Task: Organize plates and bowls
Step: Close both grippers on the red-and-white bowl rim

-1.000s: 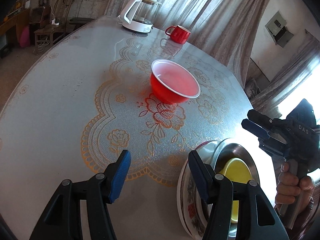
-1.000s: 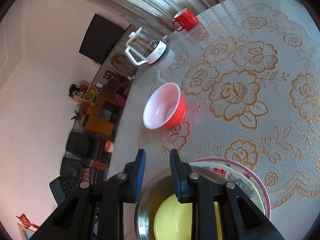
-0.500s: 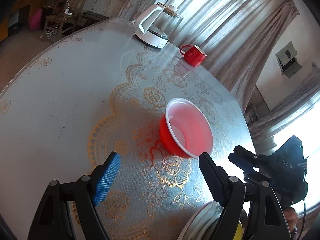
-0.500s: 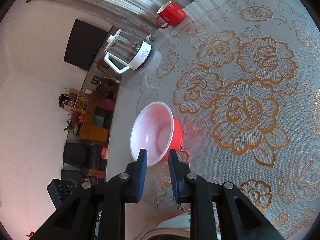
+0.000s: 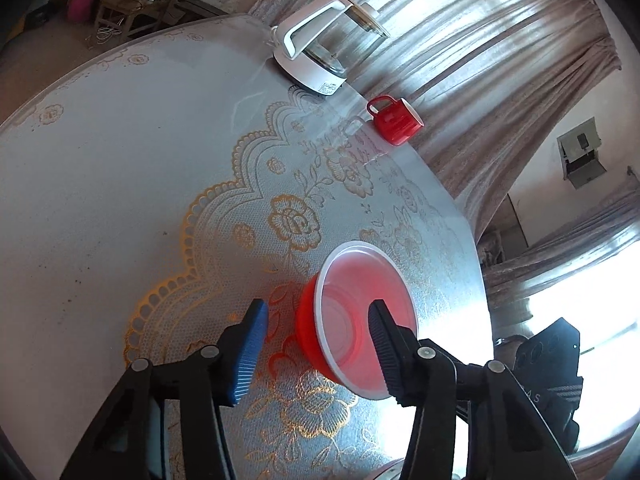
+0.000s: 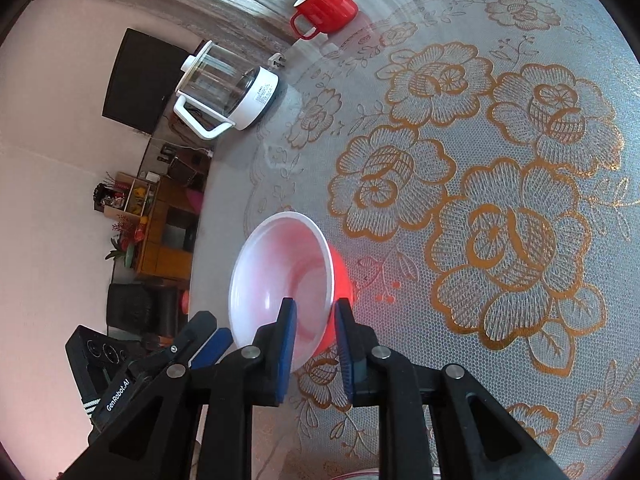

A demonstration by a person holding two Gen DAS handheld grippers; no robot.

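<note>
A red bowl [image 5: 352, 332] with a white rim and pale inside stands upright on the lace-covered table [image 5: 120, 184]. My left gripper [image 5: 318, 312] straddles the bowl's left wall, with one finger inside and the blue pad [image 5: 248, 352] outside, clear of the wall. Its jaws are closing. In the right wrist view the bowl [image 6: 288, 264] has its near rim between the pads of my right gripper [image 6: 314, 306]. Those jaws stand narrow and are closing, with a gap still visible. The left gripper's tip [image 6: 212, 346] shows at the bowl's left side.
A glass kettle on a white base [image 5: 316, 56] and a red mug [image 5: 394, 124] stand at the far edge by the curtain. They also appear as the kettle [image 6: 228, 88] and mug [image 6: 324, 8] in the right wrist view. The right tool's black body [image 5: 548, 376] is at lower right.
Both grippers moved forward from the stacked plates to the red bowl, and the stack dropped out of view. The left jaws widened, then narrowed around the bowl's wall. The right jaws narrowed slightly.
</note>
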